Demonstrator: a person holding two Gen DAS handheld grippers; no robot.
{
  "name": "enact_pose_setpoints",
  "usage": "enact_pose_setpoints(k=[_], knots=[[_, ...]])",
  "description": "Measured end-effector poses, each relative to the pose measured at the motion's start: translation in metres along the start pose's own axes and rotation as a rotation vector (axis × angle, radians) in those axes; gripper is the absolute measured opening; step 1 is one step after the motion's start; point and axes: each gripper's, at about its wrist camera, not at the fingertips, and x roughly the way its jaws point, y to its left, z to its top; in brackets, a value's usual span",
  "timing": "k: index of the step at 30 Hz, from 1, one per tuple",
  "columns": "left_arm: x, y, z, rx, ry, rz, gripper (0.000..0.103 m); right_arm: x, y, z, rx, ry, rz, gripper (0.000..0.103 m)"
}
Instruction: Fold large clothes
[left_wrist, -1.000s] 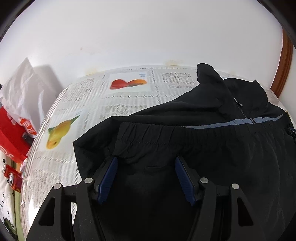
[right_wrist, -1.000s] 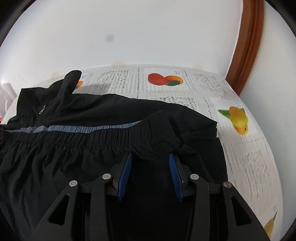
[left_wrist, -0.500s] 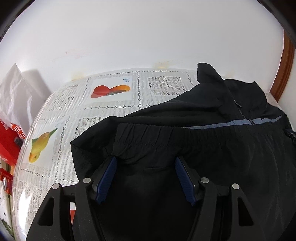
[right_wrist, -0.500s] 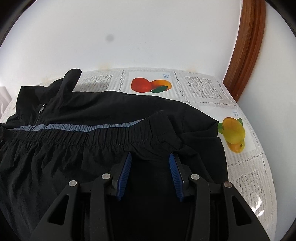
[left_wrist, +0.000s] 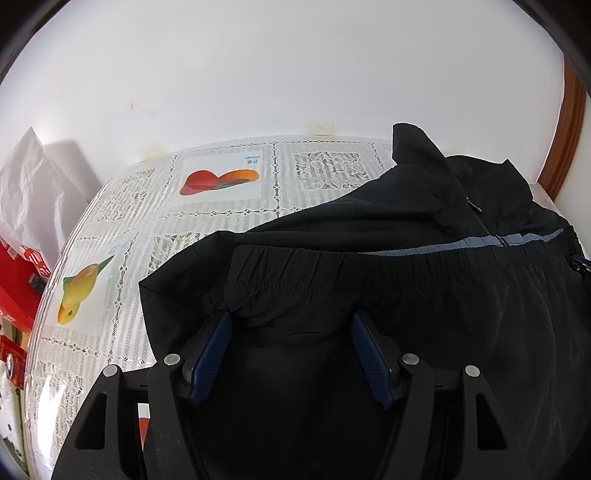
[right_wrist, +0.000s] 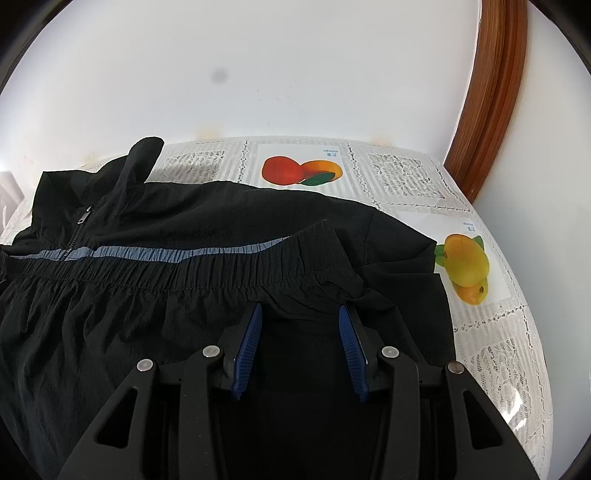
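A large black jacket (left_wrist: 424, 295) with a grey-blue stripe (left_wrist: 472, 243) and a zip lies on the table; its elastic hem is folded up over the chest. It also shows in the right wrist view (right_wrist: 147, 302). My left gripper (left_wrist: 290, 332) is open, its blue pads (left_wrist: 210, 354) spread over the folded hem's left end. My right gripper (right_wrist: 299, 321) is open, its blue pads (right_wrist: 349, 343) over the hem's right end. The fingertips are partly tucked under the hem fabric.
The table (left_wrist: 122, 221) has a white lace cloth with fruit pictures (right_wrist: 301, 171). A white wall stands behind. Red packages (left_wrist: 18, 288) and a white bag (left_wrist: 26, 192) are at the left edge. A wooden frame (right_wrist: 491, 92) rises at the right.
Both grippers have stayed open at the hem while drawing back a little; more of the tablecloth shows beyond the jacket and the left-side packages have slid out toward the edge.
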Motion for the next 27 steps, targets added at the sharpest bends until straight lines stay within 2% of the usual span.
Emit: enact_pose_setpoints(k=[21,27], knots=[[0.0012,-0.0021,0.0013,0.01,0.001,0.014,0.066,-0.0016,0.0001,-0.0013,0.001,-0.007,0.005,0.044],[0.0018,-0.0021,0.002,0.013,0.002,0.019,0.067,-0.0047,-0.0045,-0.002,0.024,-0.019,0.035,0.048]])
